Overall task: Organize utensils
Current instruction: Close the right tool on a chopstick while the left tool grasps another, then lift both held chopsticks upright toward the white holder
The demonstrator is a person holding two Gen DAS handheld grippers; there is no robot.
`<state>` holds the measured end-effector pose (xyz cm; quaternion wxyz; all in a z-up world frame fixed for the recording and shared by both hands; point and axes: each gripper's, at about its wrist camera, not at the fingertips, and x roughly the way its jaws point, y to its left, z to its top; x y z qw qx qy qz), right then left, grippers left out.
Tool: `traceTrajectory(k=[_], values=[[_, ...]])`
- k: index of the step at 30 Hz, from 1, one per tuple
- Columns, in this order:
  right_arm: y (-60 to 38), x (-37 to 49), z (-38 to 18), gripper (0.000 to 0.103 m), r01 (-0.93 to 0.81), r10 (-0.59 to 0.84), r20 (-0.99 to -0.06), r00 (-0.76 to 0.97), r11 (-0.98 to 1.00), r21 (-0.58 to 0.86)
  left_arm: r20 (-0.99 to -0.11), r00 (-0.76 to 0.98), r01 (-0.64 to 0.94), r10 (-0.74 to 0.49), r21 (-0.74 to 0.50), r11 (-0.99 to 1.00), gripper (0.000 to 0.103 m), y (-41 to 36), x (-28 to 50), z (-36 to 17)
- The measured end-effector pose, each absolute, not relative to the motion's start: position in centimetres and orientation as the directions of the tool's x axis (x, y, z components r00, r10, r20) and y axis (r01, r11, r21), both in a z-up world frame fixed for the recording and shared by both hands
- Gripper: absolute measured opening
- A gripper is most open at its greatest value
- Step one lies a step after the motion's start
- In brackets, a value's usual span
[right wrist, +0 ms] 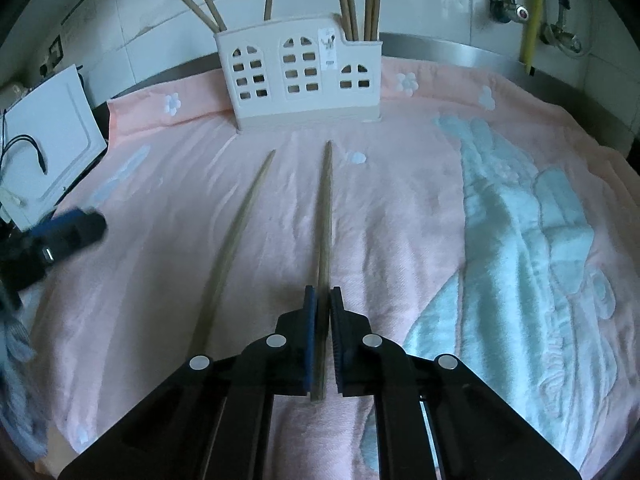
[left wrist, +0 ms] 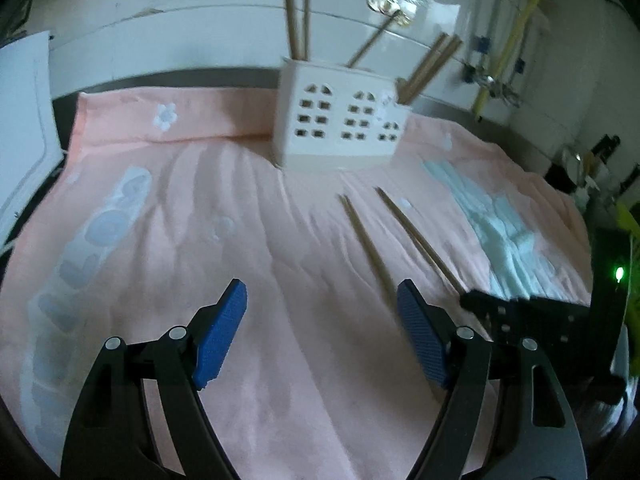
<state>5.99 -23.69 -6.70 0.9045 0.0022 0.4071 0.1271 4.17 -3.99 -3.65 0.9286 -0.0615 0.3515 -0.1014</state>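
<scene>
A white house-shaped utensil holder (right wrist: 306,74) stands at the back of a pink towel (right wrist: 400,200) and holds several wooden chopsticks and a spoon; it also shows in the left wrist view (left wrist: 340,116). Two loose chopsticks lie on the towel in front of it. My right gripper (right wrist: 322,300) is shut on the thick end of the right chopstick (right wrist: 326,208). The other chopstick (right wrist: 240,232) lies free to its left. My left gripper (left wrist: 322,304) is open and empty above the towel, with the two chopsticks (left wrist: 366,244) ahead on its right.
A white board (right wrist: 48,136) with cables lies off the towel's left edge. Pipes and a yellow hose (right wrist: 534,12) run along the tiled back wall. The right gripper's black body (left wrist: 520,316) shows at the lower right in the left wrist view.
</scene>
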Motion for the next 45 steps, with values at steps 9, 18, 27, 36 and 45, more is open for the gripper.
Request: traceTrajectory(k=[9,18,27,36,45], values=[[-25.4,5.6,-3.6,0.006,-0.234,0.256,-0.684,0.683,0.964,0.127,-0.672,0.664,0.233,-0.328,-0.231,0.945,0.051,-7.7,3.7,-5.6],[-26.4,5.2,-1.6,0.006,-0.238,0.268,-0.644,0.716,0.962,0.136,-0.703,0.616,0.265,-0.355,-0.239,0.934,0.032,-10.5,4.5,-7.2],[-26.6,5.1,-1.6,0.006,-0.241,0.277,-0.639,0.717,0.959,0.146,-0.748,0.615,0.221,-0.248,-0.138,0.966,0.022,-12.0,5.2,-8.1],[-27.0,4.8,-0.8,0.006,-0.239,0.275,-0.618,0.736,0.96,0.143,-0.735,0.618,0.199,-0.281,-0.2,0.959,0.006,-9.5,5.8,-6.8],[-26.8,4.8,1.0,0.006,-0.25,0.28,-0.579,0.766,0.959,0.132,-0.624,0.715,0.198,-0.315,-0.251,0.948,0.006,-5.9,6.3,-2.2]])
